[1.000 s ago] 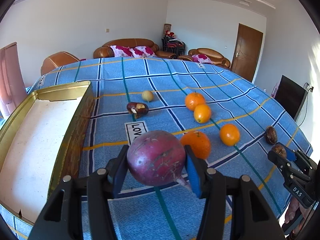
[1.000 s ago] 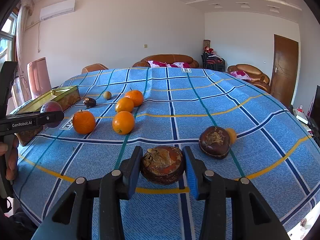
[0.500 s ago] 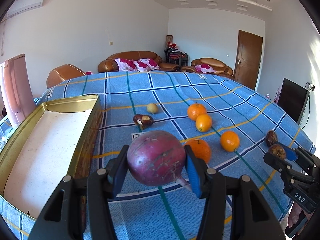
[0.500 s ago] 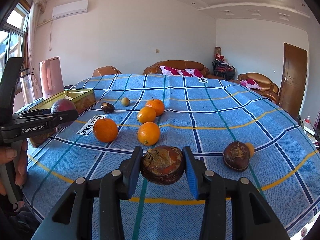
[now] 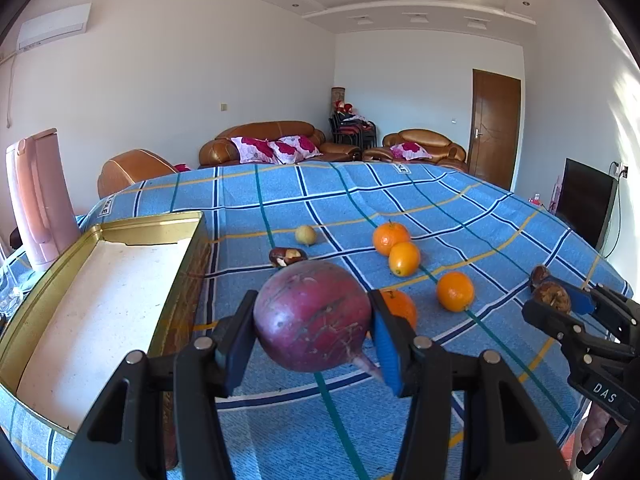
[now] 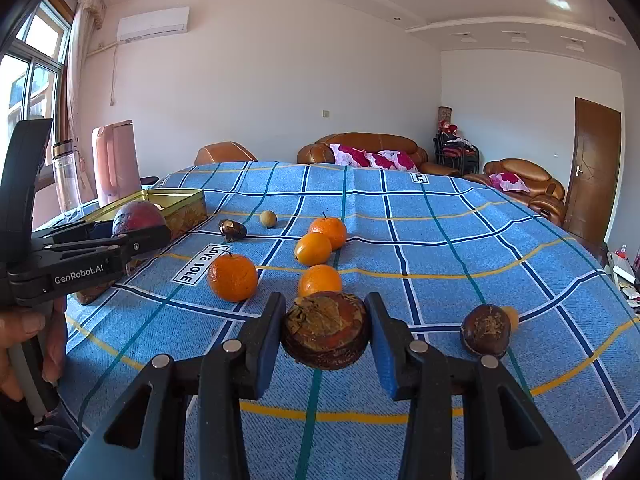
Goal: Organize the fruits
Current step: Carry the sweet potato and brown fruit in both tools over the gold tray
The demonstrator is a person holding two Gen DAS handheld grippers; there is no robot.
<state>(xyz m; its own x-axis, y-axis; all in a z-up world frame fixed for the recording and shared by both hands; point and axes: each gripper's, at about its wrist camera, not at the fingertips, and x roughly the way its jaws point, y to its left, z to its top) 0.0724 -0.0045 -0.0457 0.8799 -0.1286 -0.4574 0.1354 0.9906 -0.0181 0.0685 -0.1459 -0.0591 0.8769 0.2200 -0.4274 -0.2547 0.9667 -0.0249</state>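
My left gripper [image 5: 312,332] is shut on a large round purple fruit [image 5: 312,314], held above the blue checked cloth just right of the open gold tin [image 5: 152,224]. In the right wrist view my right gripper [image 6: 326,334] is shut on a flat brown dried fruit [image 6: 326,328] lifted off the cloth. Several oranges [image 6: 233,277] lie in a loose group mid-table, with a small yellow fruit [image 6: 268,218] and a dark brown fruit [image 6: 232,229] behind them. Another brown dried fruit [image 6: 485,330] sits to the right of my right gripper.
The gold tin's white floor [image 5: 92,312] holds no fruit. A pink jug [image 5: 38,196] and a clear bottle [image 6: 66,176] stand at the table's left edge. A person's hand [image 6: 24,332] grips the left tool. Sofas [image 6: 360,152] and a door [image 6: 596,168] lie beyond the table.
Both wrist views have tilted up and show more wall and ceiling. The right gripper has risen a little with the brown fruit. Both grips are unchanged.
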